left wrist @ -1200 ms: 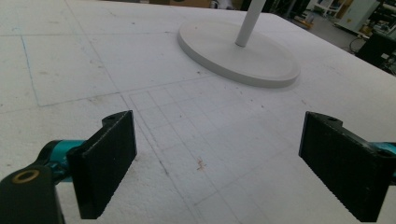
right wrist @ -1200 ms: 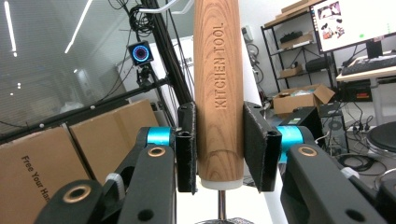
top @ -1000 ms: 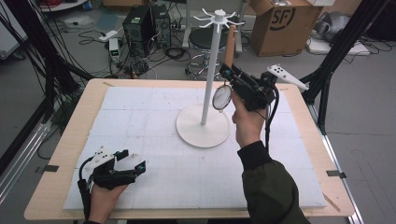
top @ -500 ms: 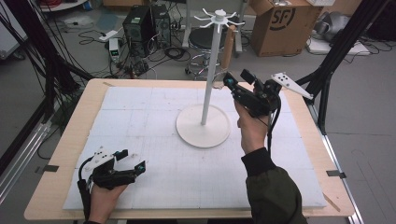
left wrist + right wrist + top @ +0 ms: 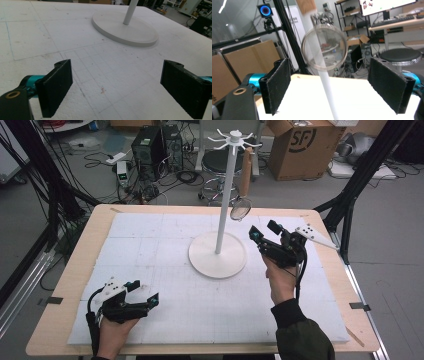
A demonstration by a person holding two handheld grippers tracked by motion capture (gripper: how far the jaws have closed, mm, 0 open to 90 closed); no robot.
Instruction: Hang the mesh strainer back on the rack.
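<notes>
On the white foam mat (image 5: pixel 165 245) covering the wooden table (image 5: pixel 95 227) stands a white rack (image 5: pixel 218 255): round base, thin pole, hooks at the top. From one hook hangs a small strainer (image 5: pixel 241 209) w/ a wooden handle (image 5: pixel 245 165), mesh bowl at the bottom, dangling just right of the pole and well above the base. It hangs free, nothing gripping it.

Right gripper (image 5: pixel 265 236) is held in the person's right hand (image 5: pixel 281 280), just right of the rack base and lower than the strainer bowl, jaws aimed up & left toward it. Jaws have just been opening and now stand wide apart, nothing between the pads. In the right gripper view the strainer (image 5: pixel 324 48) shows between and beyond the two black pads (image 5: pixel 275 86), blurred, in front of the white pole (image 5: pixel 325 80); pads don't touch it.

Left gripper (image 5: pixel 142 296) rests low on the mat near the front left corner, in the left hand (image 5: pixel 115 330), well apart from the rack. Its jaws are spread wide too, empty; the left gripper view shows bare mat (image 5: pixel 100 82) between the pads, w/ the rack's base (image 5: pixel 125 30) farther ahead.

Behind the table: cardboard box (image 5: pixel 300 145), a stool (image 5: pixel 225 162), cables & a PC tower (image 5: pixel 150 145) on the floor.
</notes>
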